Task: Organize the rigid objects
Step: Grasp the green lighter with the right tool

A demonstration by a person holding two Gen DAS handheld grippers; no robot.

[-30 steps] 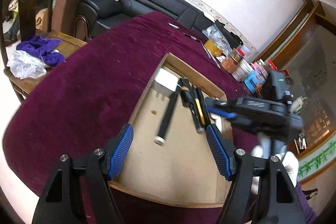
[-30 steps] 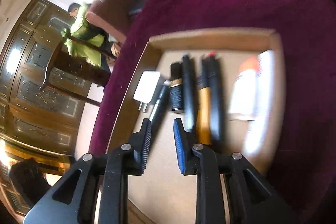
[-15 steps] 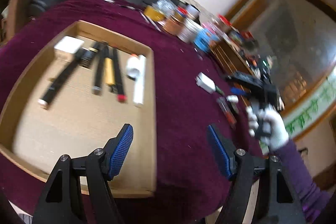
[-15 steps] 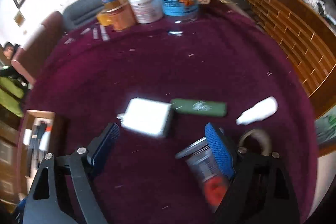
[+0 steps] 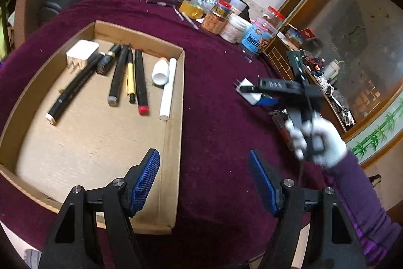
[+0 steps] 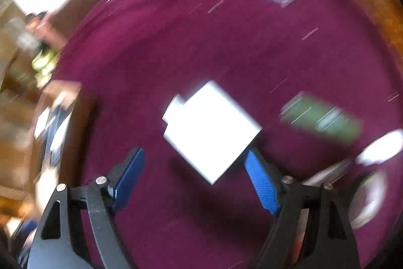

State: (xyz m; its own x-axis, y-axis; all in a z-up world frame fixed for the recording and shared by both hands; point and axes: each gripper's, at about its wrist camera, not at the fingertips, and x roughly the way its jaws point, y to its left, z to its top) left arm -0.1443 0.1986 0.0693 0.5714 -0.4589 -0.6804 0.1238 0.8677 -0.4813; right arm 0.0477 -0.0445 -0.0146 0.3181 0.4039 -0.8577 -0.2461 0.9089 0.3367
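white charger [image 6: 211,130] | right hand-held gripper [image 6: 194,178] angled down, jaws closing around it

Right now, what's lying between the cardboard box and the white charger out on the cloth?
Nothing but bare maroon cloth. The left wrist view shows that stretch clear from the cardboard box to the white charger.

Left gripper [image 5: 204,180]: black plastic arms with triangle cutouts, silver screws at pivots, blue ribbed pads. Right gripper [image 6: 194,180]: same build. Right hand [image 5: 317,140]: white knit glove, purple sleeve [image 5: 357,196], thin black cable running down.
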